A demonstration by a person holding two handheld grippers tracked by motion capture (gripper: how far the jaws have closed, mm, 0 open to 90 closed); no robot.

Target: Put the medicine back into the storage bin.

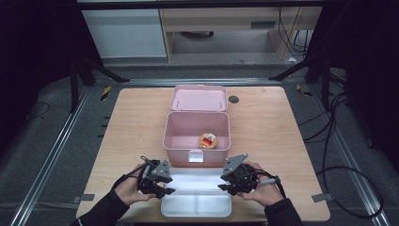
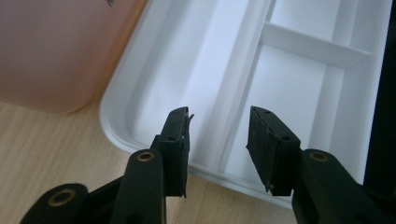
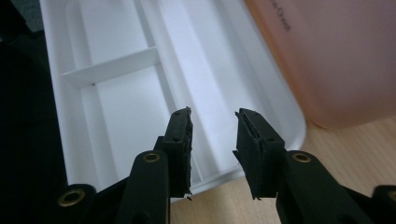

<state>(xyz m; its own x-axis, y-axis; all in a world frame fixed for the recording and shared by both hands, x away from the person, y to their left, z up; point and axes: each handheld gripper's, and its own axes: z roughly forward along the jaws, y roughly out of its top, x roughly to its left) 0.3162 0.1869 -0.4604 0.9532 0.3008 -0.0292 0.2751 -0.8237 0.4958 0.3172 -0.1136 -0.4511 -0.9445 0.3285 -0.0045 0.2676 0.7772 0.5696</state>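
Observation:
A white divided tray (image 1: 196,207) lies at the table's front edge, right in front of an open pink box (image 1: 196,114). Inside the box rests a round orange item (image 1: 208,141) with a red mark. My left gripper (image 1: 168,184) is at the tray's left end and my right gripper (image 1: 222,182) at its right end. In the left gripper view the left gripper (image 2: 218,135) has its jaws apart over the tray's end rim (image 2: 187,70), with nothing pressed between them. The right gripper (image 3: 213,135) stands the same way over the opposite end of the tray (image 3: 121,102).
The pink lid (image 1: 199,97) leans back behind the box. A small dark disc (image 1: 234,99) lies at the back of the wooden table (image 1: 263,132). The box wall stands close beside each gripper (image 2: 56,51) (image 3: 336,56). Cables trail on the floor at the right.

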